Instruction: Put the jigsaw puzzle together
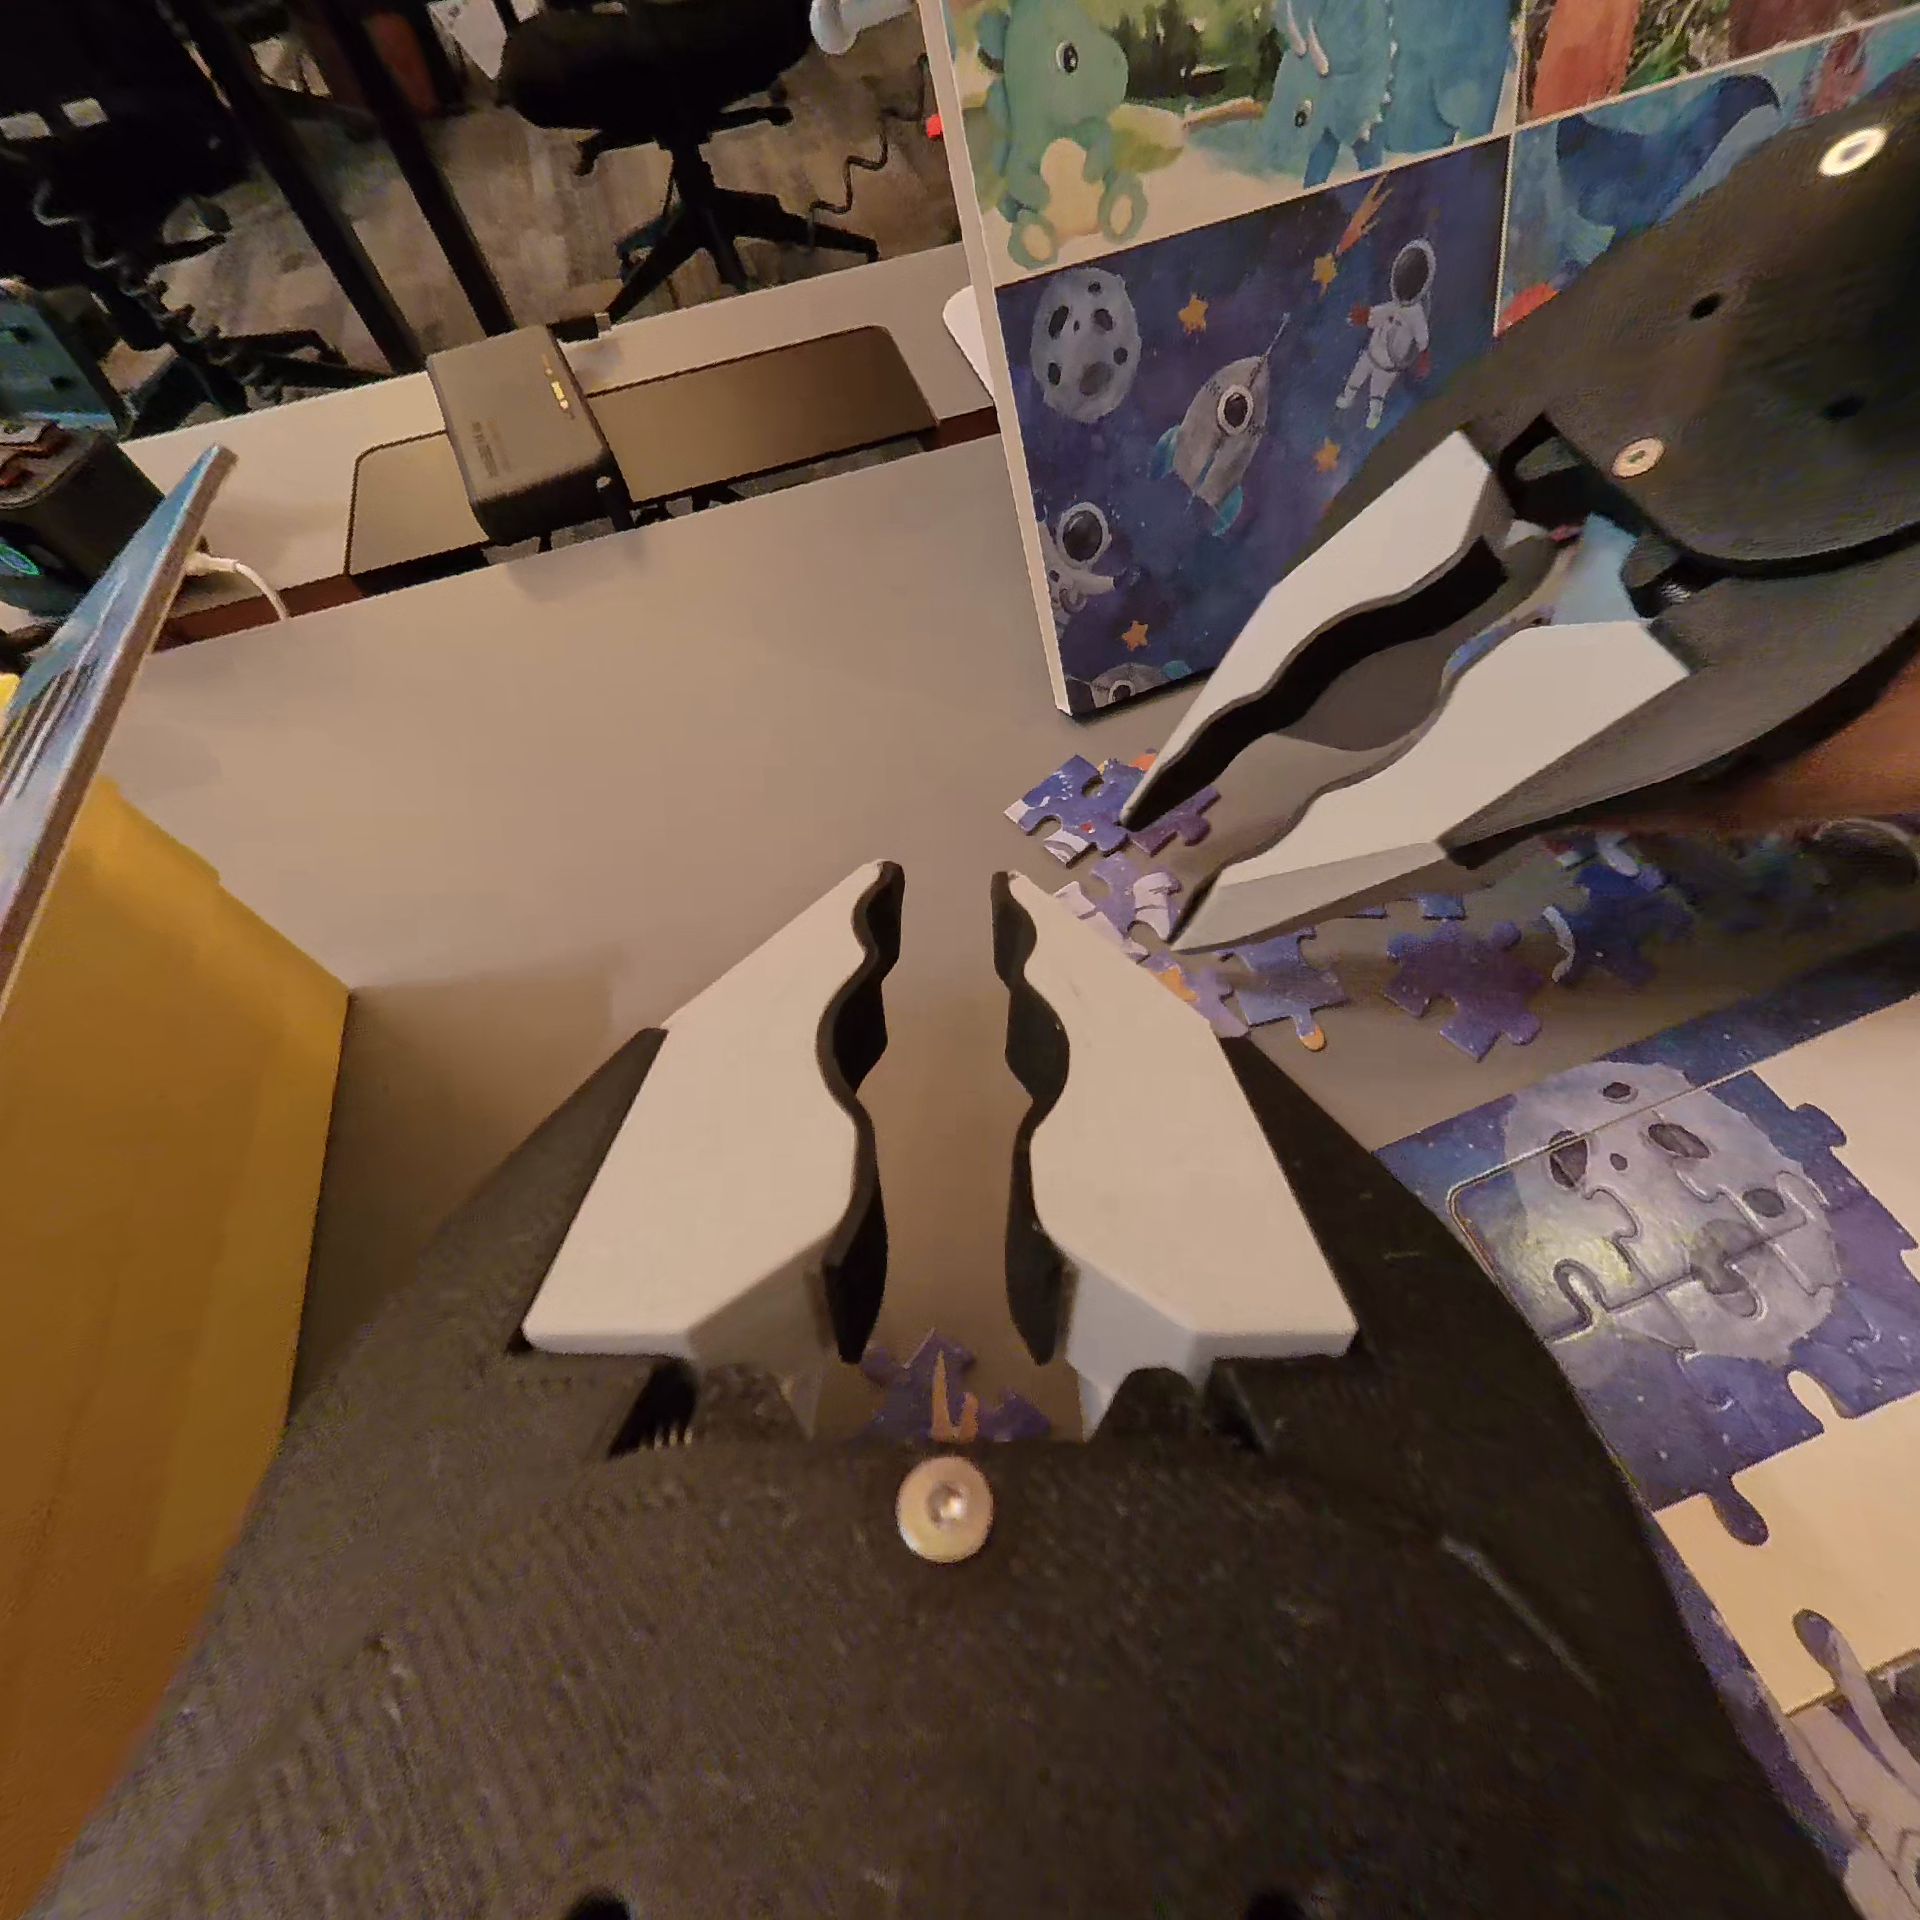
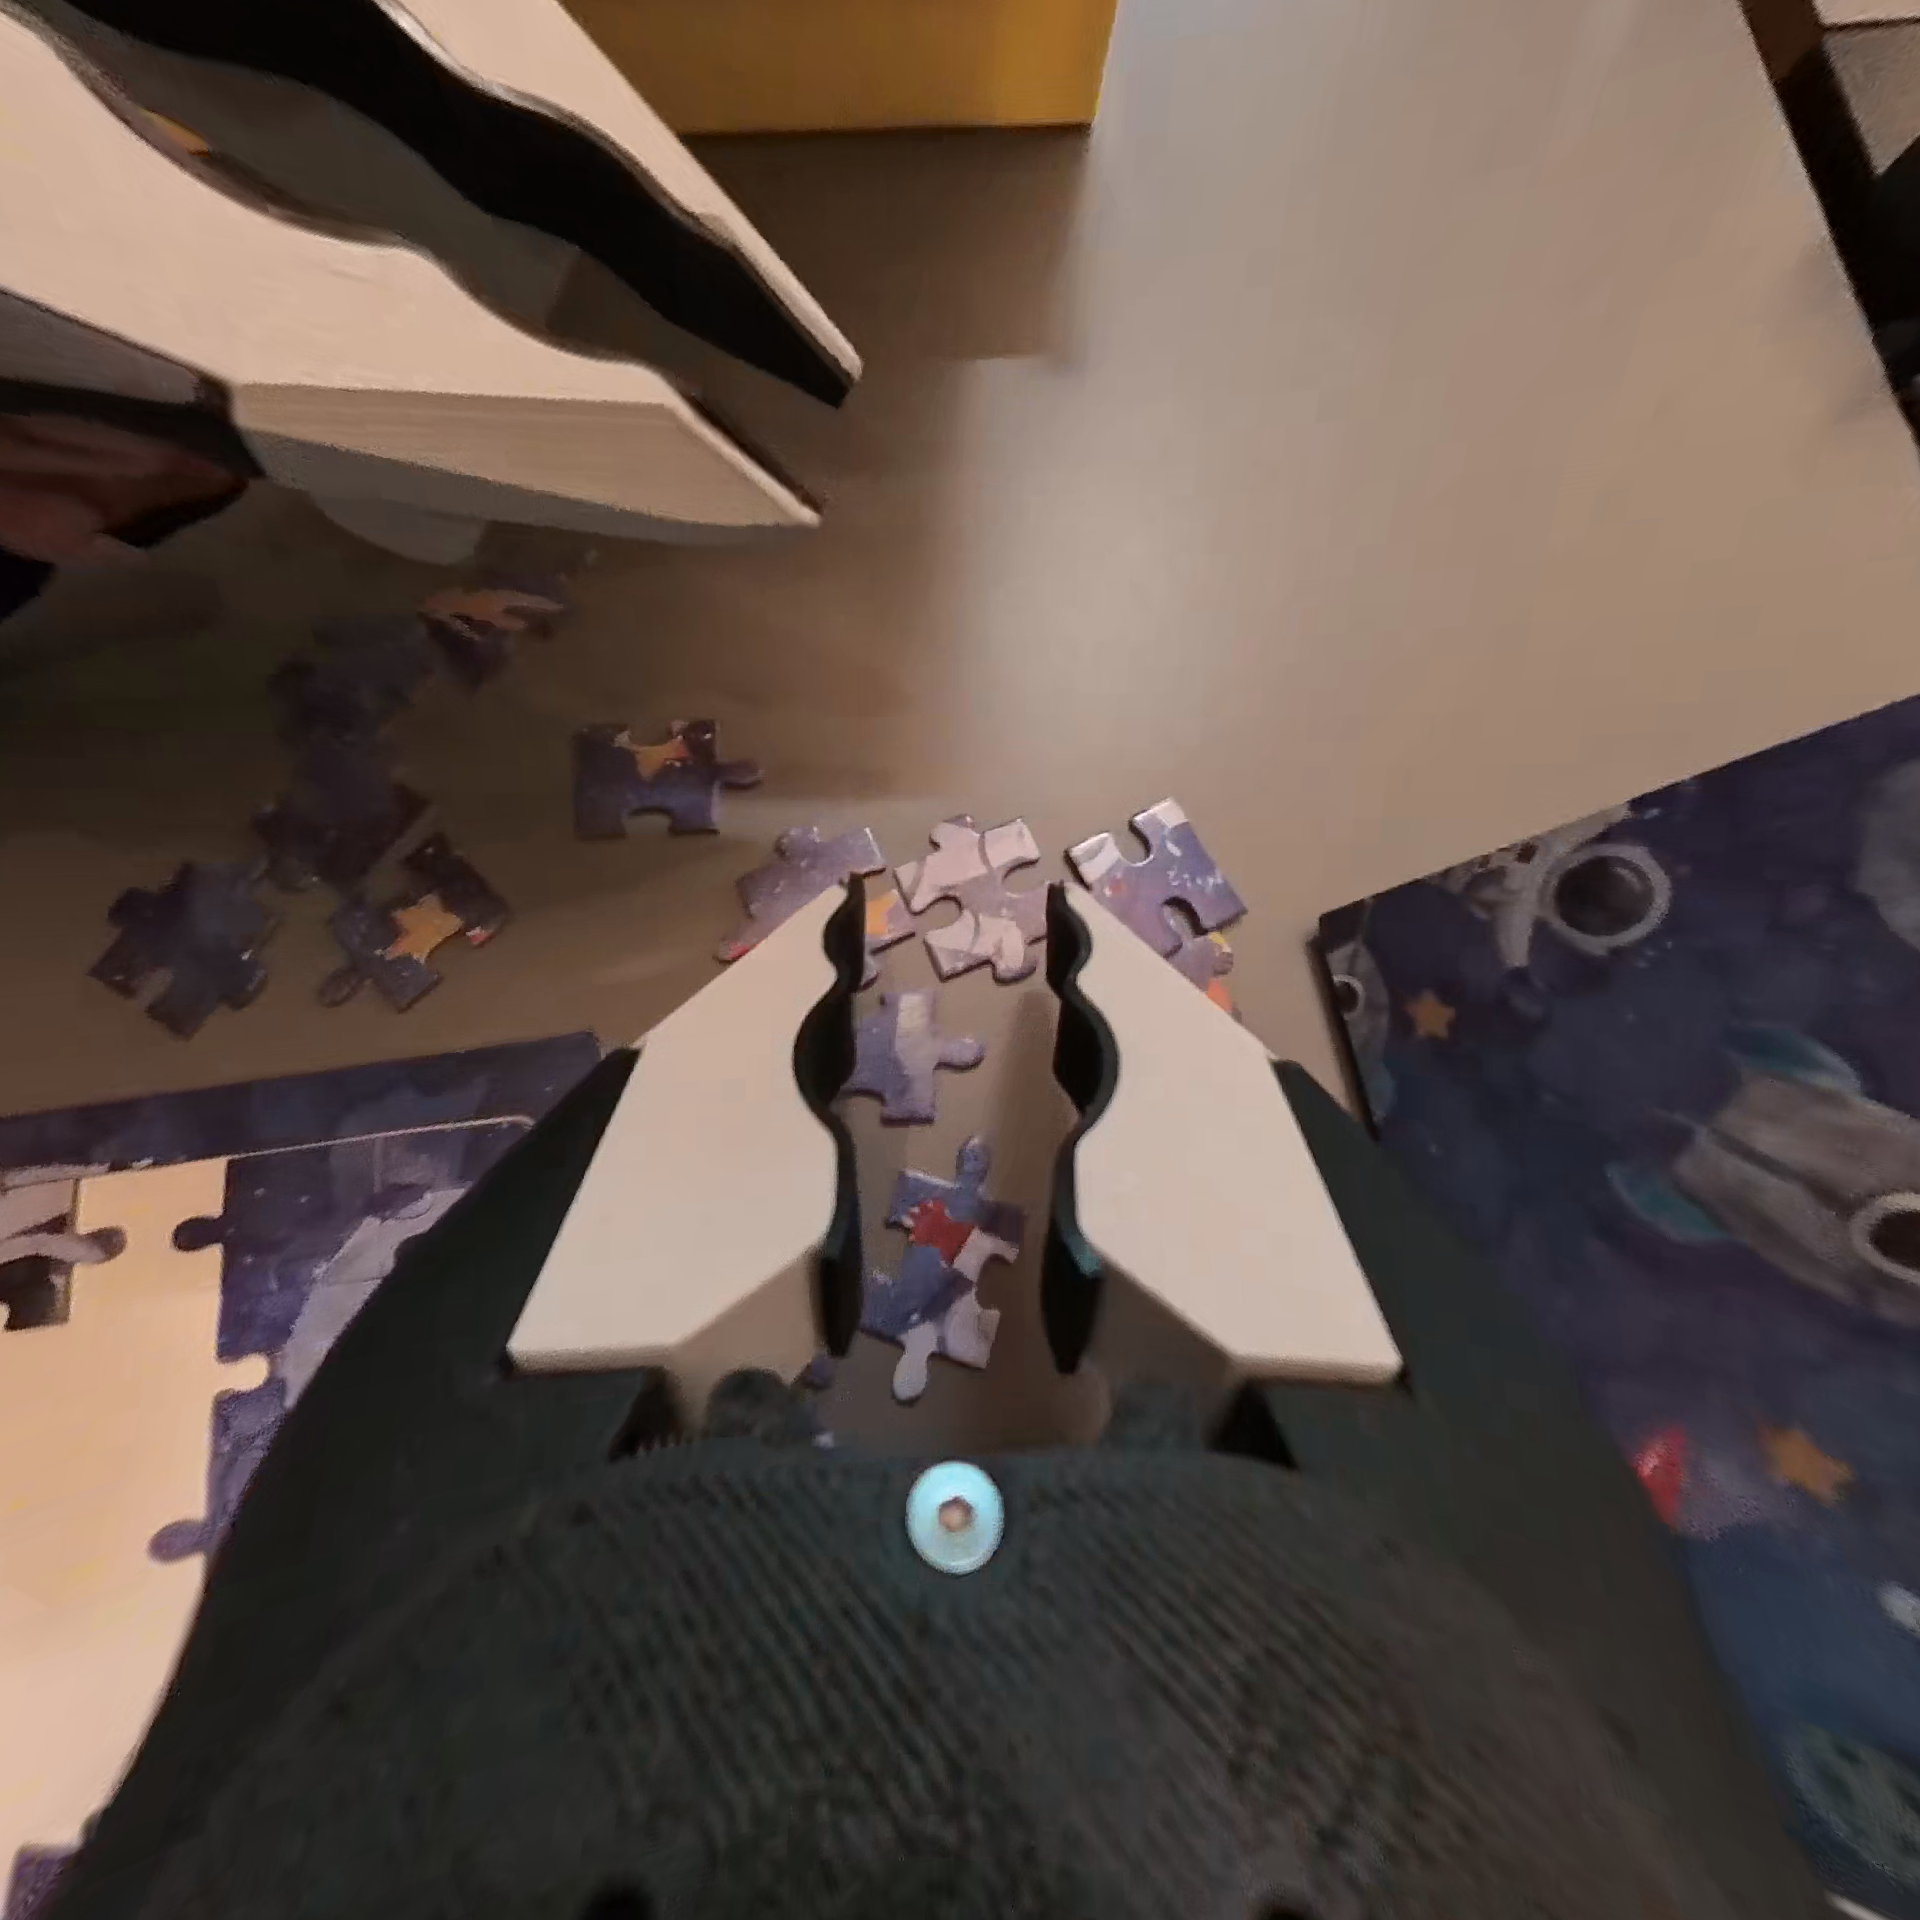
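Two claws hovering over scattered puzzle pieces [image 2: 977, 914].
Left claw [image 1: 945, 883] and right claw [image 2: 951, 904] both gaping, grasping nothing, above the counter [image 1: 623, 748].

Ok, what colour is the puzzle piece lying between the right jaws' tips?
Pale lilac-grey with purple; right wrist view shows it best.

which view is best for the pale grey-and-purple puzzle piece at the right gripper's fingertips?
Right wrist view: the pale puzzle piece lies flat on the table, whole outline visible between the open right gripper fingers. Left wrist view shows that piece from the side, partly covered by both grippers' fingers.
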A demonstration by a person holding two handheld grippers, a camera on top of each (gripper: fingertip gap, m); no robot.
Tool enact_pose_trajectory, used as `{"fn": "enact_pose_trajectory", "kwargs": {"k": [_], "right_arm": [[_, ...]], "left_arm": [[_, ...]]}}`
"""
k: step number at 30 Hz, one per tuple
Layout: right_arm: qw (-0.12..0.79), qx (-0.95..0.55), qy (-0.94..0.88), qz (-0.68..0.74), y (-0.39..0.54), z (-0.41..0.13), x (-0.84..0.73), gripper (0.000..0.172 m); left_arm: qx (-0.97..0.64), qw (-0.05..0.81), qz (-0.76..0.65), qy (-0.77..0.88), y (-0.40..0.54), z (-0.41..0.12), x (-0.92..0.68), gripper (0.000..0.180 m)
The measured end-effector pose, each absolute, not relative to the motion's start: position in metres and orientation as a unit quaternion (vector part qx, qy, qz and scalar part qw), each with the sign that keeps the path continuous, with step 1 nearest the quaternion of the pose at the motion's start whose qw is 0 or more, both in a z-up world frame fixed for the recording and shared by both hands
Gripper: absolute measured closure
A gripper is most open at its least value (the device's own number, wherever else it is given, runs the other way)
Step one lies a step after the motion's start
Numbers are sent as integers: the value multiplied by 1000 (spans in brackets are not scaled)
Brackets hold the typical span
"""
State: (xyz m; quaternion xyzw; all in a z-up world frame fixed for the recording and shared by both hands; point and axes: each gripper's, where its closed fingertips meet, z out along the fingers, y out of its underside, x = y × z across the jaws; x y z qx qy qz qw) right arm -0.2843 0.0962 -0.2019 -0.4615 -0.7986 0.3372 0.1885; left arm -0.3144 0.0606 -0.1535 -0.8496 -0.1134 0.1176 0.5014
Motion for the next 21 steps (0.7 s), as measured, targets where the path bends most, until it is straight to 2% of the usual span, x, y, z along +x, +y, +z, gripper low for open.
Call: {"fn": "enact_pose_trajectory", "kwargs": {"k": [11,15,21], "right_arm": [[149,-489,-799,315,104,-219,-292,144],[160,-486,-803,305,106,-219,-293,150],[171,-476,-808,303,101,-219,-290,151]], "left_arm": [[-853,495,113,-117,59,-157,-316,164],[-855,491,116,-115,60,-159,-316,164],[-856,491,118,-114,60,-159,-316,164]]}}
